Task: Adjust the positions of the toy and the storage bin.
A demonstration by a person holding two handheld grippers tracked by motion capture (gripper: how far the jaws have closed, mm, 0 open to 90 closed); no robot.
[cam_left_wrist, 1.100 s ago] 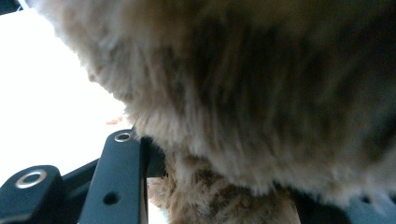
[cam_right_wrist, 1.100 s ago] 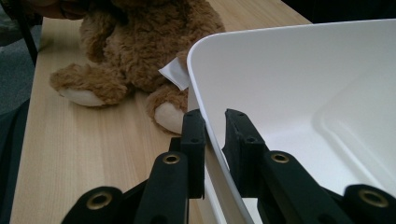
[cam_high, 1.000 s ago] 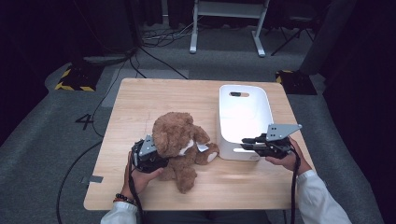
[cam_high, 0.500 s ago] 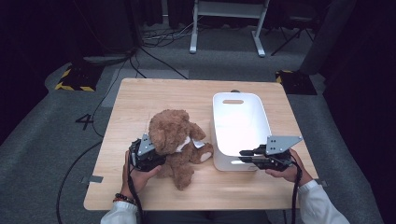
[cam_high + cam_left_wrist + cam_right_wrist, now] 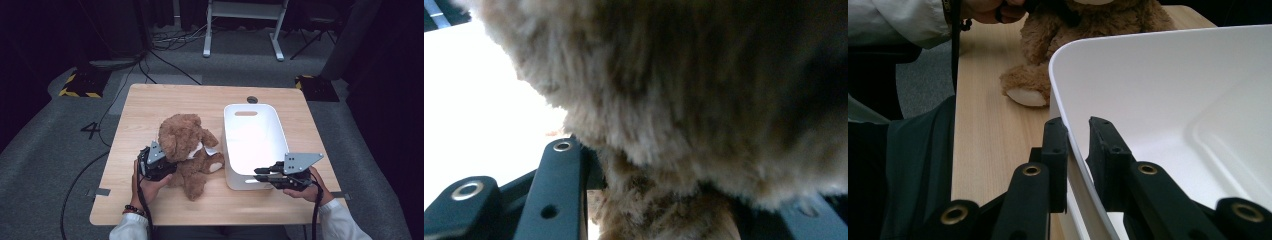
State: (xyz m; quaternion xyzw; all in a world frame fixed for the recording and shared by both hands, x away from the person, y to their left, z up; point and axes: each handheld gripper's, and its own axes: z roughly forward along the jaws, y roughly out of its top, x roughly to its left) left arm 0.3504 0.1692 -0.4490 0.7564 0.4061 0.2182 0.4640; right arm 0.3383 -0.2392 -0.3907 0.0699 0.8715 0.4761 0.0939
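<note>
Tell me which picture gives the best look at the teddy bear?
The high view: the whole teddy bear sits on the table beside the white bin. The left gripper view gives just blurry brown fur close up, and the right gripper view catches its lower body and a paw beyond the bin's rim.

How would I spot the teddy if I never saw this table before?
Find the wooden table and the white tub on its right half. Just left of the tub sits the teddy bear, with the left gripper pressed into its side. It is the one soft, furry, brown thing there; the tub is smooth and hard.
</note>
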